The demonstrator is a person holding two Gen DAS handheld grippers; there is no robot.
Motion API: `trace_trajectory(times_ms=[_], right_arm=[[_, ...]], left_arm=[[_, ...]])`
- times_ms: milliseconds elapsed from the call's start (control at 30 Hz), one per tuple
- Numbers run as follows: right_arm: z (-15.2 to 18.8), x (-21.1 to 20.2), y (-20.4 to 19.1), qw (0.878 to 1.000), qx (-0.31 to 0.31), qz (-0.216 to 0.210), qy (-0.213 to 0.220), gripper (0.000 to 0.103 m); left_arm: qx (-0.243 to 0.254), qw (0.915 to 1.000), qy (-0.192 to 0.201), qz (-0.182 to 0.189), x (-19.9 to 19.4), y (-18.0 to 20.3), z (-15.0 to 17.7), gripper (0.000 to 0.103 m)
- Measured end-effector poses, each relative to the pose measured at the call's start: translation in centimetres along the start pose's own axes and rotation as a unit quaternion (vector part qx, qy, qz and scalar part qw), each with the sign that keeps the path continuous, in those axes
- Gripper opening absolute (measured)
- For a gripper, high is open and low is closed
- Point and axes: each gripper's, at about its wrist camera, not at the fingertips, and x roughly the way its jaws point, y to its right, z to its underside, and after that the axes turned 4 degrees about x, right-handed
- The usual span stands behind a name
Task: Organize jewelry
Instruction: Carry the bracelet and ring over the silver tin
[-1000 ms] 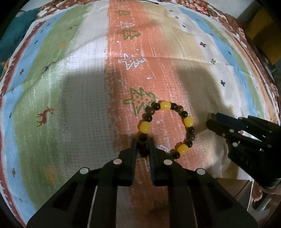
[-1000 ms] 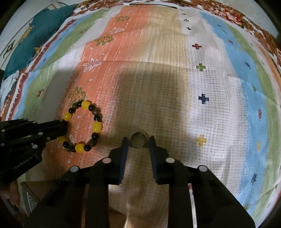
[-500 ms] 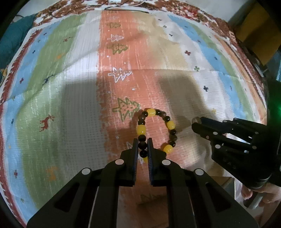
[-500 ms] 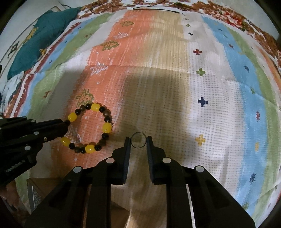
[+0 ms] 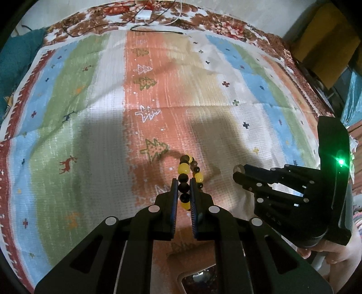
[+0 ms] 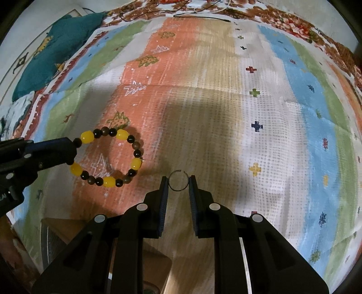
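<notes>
My left gripper (image 5: 183, 181) is shut on a bracelet of yellow and dark beads (image 5: 183, 168), a few dark beads pinched between its fingers. In the right wrist view the bracelet (image 6: 87, 137) hangs as an open loop from the left gripper (image 6: 72, 151), just above the striped cloth (image 6: 226, 113). The right gripper (image 6: 178, 181) is shut on a thin metal ring (image 6: 178, 190), which stands upright between its fingertips. In the left wrist view the right gripper (image 5: 237, 173) is close by on the right, with a green light on its body.
The cloth (image 5: 90, 135) has tree, deer and cross patterns. A teal cushion (image 6: 56, 49) lies at the back left. A white charger (image 5: 143, 15) and cables lie at the far edge. A brown box (image 6: 54, 235) sits below the grippers. A person's hand (image 5: 334, 253) grips the right handle.
Both grippers have risen. The bracelet has left the cloth and hangs from the left gripper. The ring has come up off the cloth, held between the right fingers.
</notes>
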Motion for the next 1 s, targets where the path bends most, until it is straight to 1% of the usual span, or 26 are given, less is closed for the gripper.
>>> trace_trajectory(times_ms=[333,633,1000], right_arm=[[0.4,-1.6,0.0,1.000,0.005,-0.003,0.017,0.019],[1.0,-2.6,-0.2,1.000,0.005,-0.006,0.025,0.019],[1.6,-4.4,-0.6,0.999,0.001,-0.014,0.039,0.019]], left_arm=[[-0.005,0.9998,0.020,0.008,-1.8,0.0,0.2,0.009],[-0.011,0.9996,0.026,0.006,-2.5,0.2,0.6,0.009],[-0.022,0.9987,0.045,0.014,-4.2,0.3,1.0,0.009]])
